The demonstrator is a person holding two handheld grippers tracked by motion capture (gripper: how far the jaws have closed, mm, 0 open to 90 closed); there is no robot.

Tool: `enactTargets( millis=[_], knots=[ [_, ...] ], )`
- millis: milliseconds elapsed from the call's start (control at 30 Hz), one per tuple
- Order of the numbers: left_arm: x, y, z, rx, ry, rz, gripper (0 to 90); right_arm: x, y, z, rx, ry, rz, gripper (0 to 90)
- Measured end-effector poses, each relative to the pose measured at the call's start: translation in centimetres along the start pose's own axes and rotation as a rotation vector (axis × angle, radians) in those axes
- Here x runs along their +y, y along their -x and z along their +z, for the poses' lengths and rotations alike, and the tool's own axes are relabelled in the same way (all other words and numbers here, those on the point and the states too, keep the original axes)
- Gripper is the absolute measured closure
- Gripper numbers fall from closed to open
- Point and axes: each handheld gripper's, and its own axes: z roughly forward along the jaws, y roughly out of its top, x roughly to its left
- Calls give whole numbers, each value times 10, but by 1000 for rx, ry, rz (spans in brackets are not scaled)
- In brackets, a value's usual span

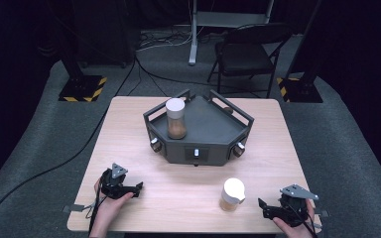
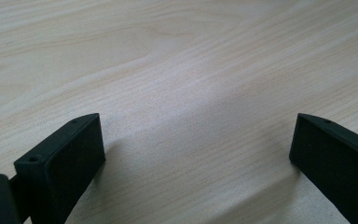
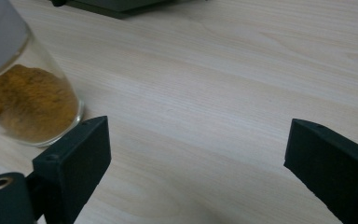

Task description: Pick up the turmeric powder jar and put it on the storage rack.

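Jars of brown powder are the work: one (image 1: 175,118) stands on the grey tray (image 1: 213,130) at the table's (image 1: 178,193) 12 o'clock, the other (image 1: 231,194) at 5 o'clock, just beside the right gripper (image 1: 264,207). Both its jaws and the left gripper's (image 1: 138,188), at 7 o'clock, gape wide, holding nothing.
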Motion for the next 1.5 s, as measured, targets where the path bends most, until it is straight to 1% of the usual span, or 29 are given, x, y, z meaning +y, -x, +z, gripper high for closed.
enactTargets(
  millis=[167,367,633,933,1000,1233,1367,1500],
  knots=[
    [0,0,0,0,0,0,30,0,-7,-7,23,11,-25,57],
    [0,0,0,1,-1,-1,30,1,-11,-9,76,19,-48,56],
    [0,0,0,1,-1,1,30,1,-19,-12,104,37,-75,57],
    [0,0,-1,2,-1,2,30,7,-30,-11,140,46,-122,58],
    [0,0,-1,2,-1,2,30,7,-31,-11,142,49,-124,58],
    [-1,1,-1,3,-1,2,30,5,-37,-9,162,88,-126,63],
    [-1,1,-1,3,-1,2,30,6,-39,-6,175,105,-118,68],
    [-1,1,-1,3,-1,2,30,6,-39,-2,195,111,-105,75]
  ],
)
